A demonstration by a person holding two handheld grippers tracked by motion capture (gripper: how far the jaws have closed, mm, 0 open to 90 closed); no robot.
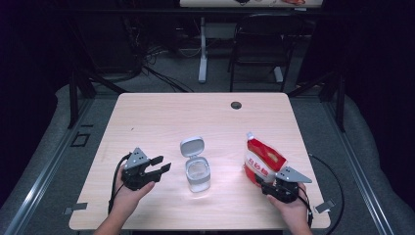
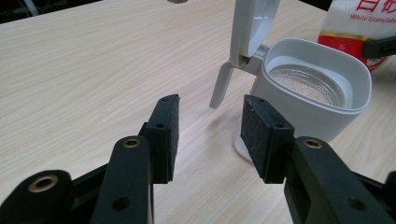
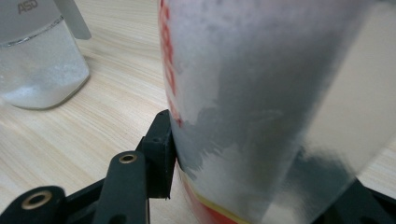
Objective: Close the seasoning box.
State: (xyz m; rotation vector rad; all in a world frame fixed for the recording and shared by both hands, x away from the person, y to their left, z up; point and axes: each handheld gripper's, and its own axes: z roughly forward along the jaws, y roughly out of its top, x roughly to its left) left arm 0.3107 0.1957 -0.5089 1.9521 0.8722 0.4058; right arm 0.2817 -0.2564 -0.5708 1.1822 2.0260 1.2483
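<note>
A white container (image 1: 198, 175) with its flip lid (image 1: 192, 146) raised stands at mid-table, and pale granules lie in its clear inner jar (image 2: 306, 81). My left gripper (image 1: 163, 164) rests on the table to its left, open and empty, its jaws pointing at the container (image 2: 317, 107). In the left gripper view, my left gripper (image 2: 210, 123) has only bare table between its pads. A red and white sugar bag (image 1: 263, 159) stands tilted at the right. My right gripper (image 1: 266, 185) is shut on the bag's lower part (image 3: 261, 93), and the left pad (image 3: 164, 144) presses its side.
The wooden table (image 1: 161, 117) has a round cable hole (image 1: 236, 105) near its far edge. A black chair (image 1: 259, 44) and a desk leg (image 1: 202, 49) stand beyond it. In the right gripper view the container (image 3: 37, 65) sits at upper left.
</note>
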